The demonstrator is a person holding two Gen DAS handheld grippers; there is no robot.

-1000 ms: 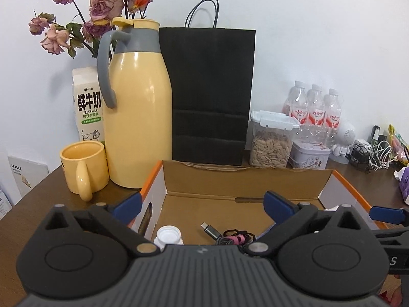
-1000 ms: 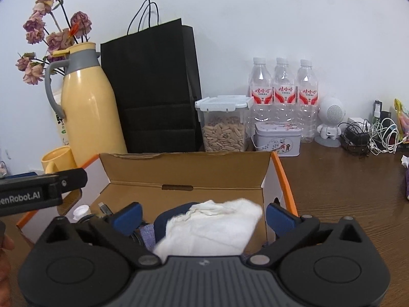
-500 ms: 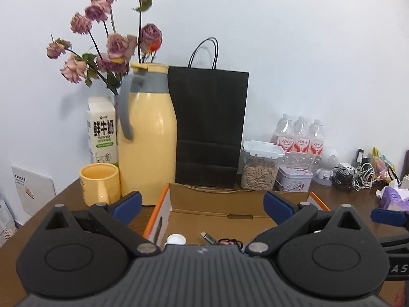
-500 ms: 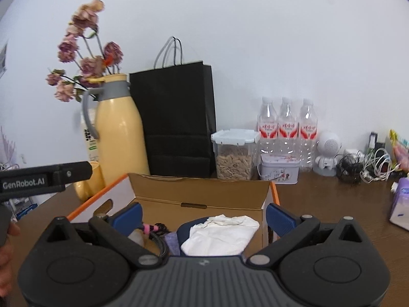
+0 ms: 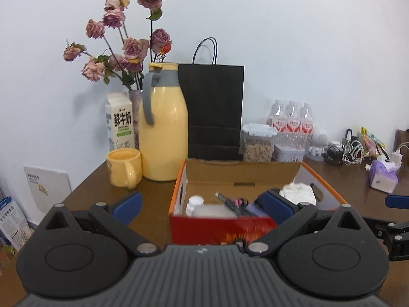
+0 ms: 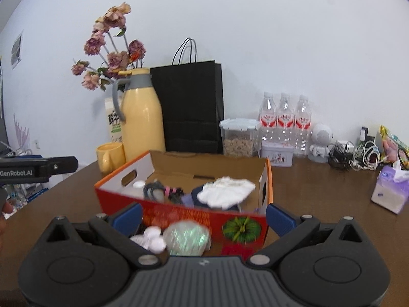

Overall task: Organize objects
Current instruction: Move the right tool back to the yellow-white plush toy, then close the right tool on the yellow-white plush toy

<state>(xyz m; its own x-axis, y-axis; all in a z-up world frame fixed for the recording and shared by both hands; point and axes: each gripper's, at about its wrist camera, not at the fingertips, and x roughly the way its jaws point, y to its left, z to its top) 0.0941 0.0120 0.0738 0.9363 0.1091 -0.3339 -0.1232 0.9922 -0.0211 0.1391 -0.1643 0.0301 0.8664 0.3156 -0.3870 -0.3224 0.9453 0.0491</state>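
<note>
An open cardboard box with an orange rim (image 5: 317, 179) (image 6: 117, 176) stands on the brown table. It holds a white cloth (image 5: 297, 192) (image 6: 226, 188), a small white bottle (image 5: 195, 202) (image 6: 138, 184), tangled cables with pink bits (image 5: 236, 202) (image 6: 163, 192) and a dark blue item. My left gripper (image 5: 202, 208) is open and empty, pulled back in front of the box. My right gripper (image 6: 203, 217) is open and empty, also in front of the box. White round pieces (image 6: 152, 238) and a shiny disc (image 6: 188, 238) lie by the box front in the right wrist view.
Behind the box stand a yellow jug (image 5: 163, 133), yellow mug (image 5: 124, 166), milk carton (image 5: 120, 125), flowers (image 5: 122, 51), black paper bag (image 5: 214, 112), seed container (image 5: 258, 145), tin (image 6: 277, 153), water bottles (image 6: 285, 120). Cables (image 6: 355, 156) and a tissue pack (image 5: 383, 176) lie right.
Both grippers have pulled back and up from over the box. The box's red front wall and the items lying before it now show.
</note>
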